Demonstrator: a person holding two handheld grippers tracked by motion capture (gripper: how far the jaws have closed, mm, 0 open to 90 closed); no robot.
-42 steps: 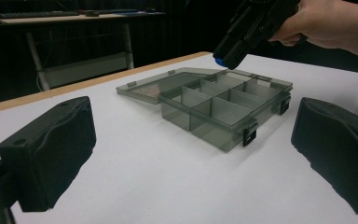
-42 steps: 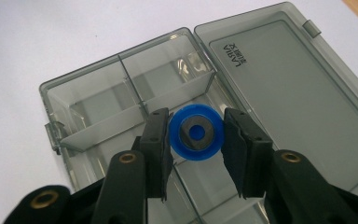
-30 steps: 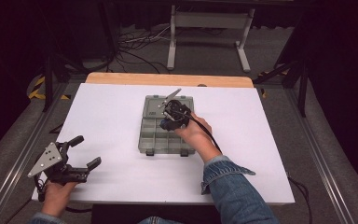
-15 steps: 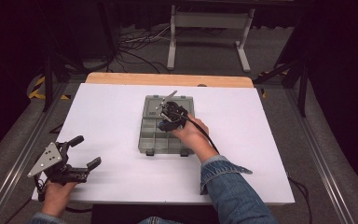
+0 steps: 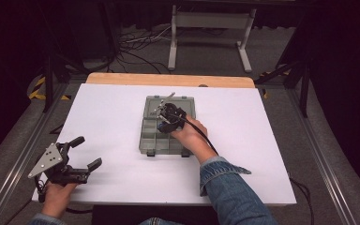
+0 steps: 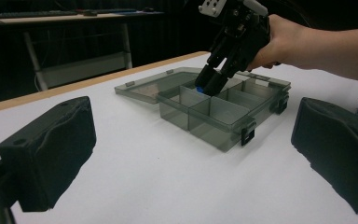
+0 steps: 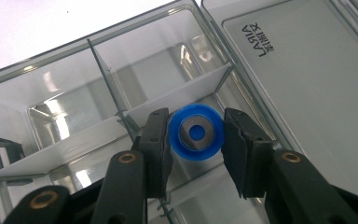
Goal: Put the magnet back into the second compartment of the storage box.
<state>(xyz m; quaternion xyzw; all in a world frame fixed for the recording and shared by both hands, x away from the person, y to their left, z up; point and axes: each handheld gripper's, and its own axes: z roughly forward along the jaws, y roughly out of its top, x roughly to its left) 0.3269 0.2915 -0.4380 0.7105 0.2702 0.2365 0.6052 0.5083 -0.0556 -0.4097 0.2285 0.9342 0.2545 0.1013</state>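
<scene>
A smoky grey compartment box [image 5: 143,137] lies open in the middle of the white table, its lid [image 5: 180,101] folded back on the far side. My right gripper [image 5: 163,123] points down into one of its far compartments. In the right gripper view the jaws [image 7: 196,140] press both sides of a small blue ring [image 7: 182,148] with a metal centre, held just above a divider [image 7: 177,95]. From the left gripper view that blue ring [image 6: 199,87] peeks out at the right gripper's tips [image 6: 209,84]. My left gripper [image 5: 86,151] hovers near the front left corner, open and empty.
The box [image 6: 214,116] has several compartments, and those I can see into look bare. White tabletop [image 5: 262,140] surrounds it, with a wooden strip [image 5: 168,79] along the far edge. Beyond stand a metal frame [image 5: 206,28] and floor cables.
My right gripper has shifted a little to the left over the box. The left gripper has stayed where it was.
</scene>
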